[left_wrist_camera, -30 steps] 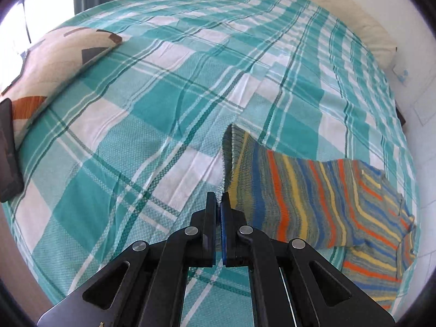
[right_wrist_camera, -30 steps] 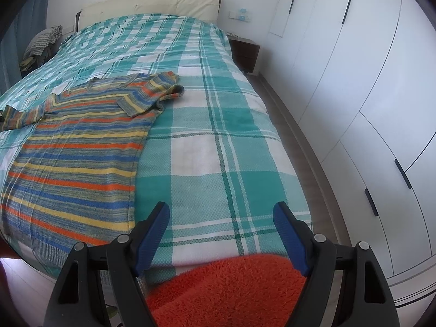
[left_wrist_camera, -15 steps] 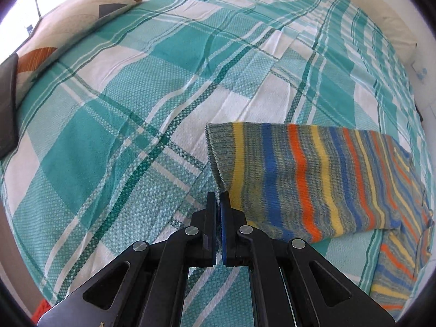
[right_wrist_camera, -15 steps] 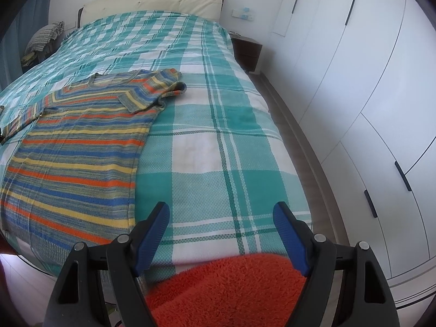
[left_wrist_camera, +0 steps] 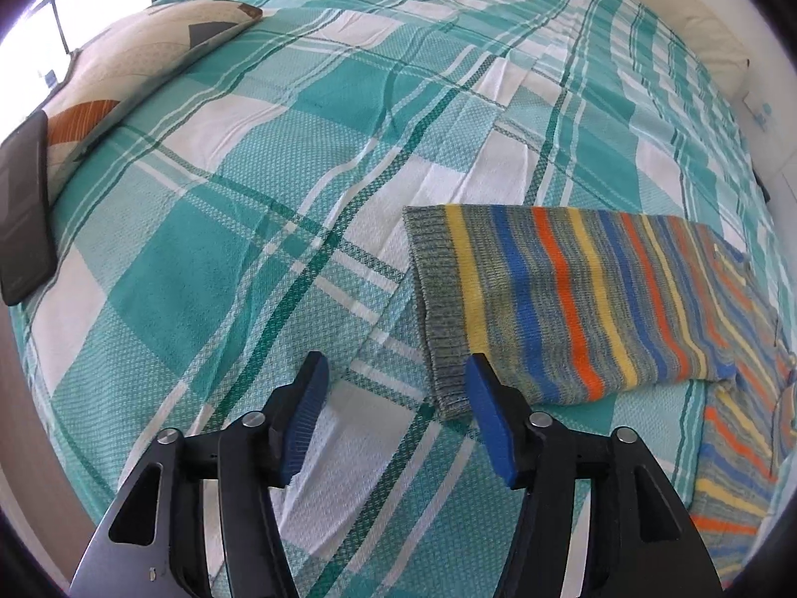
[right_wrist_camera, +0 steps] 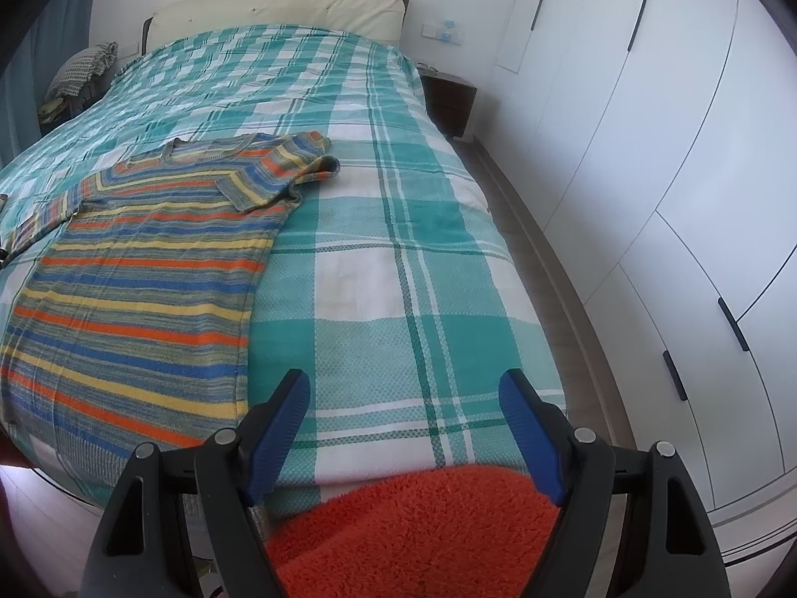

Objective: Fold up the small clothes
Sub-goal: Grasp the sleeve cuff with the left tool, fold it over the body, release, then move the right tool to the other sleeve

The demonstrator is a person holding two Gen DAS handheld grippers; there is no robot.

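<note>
A striped knit sweater (right_wrist_camera: 144,279) in blue, orange, yellow and grey lies flat on the teal plaid bedspread (right_wrist_camera: 398,259). Its right sleeve (right_wrist_camera: 279,174) is folded in across the chest. In the left wrist view its left sleeve (left_wrist_camera: 553,299) lies stretched out flat, cuff toward me. My left gripper (left_wrist_camera: 393,398) is open and empty just in front of the cuff, with the right finger beside the cuff's edge. My right gripper (right_wrist_camera: 403,423) is open and empty, above the foot of the bed, right of the sweater's hem.
A patterned cushion (left_wrist_camera: 134,70) and a dark flat device (left_wrist_camera: 25,209) lie at the bed's left edge. An orange fluffy cloth (right_wrist_camera: 413,528) sits below my right gripper. White wardrobe doors (right_wrist_camera: 672,174) line the right side, with a dark nightstand (right_wrist_camera: 448,99) by the cream headboard (right_wrist_camera: 279,12).
My left gripper was shut on the sleeve cuff, pulled it out flat on the bed, then opened and let go. My right gripper has stayed open and nearly still.
</note>
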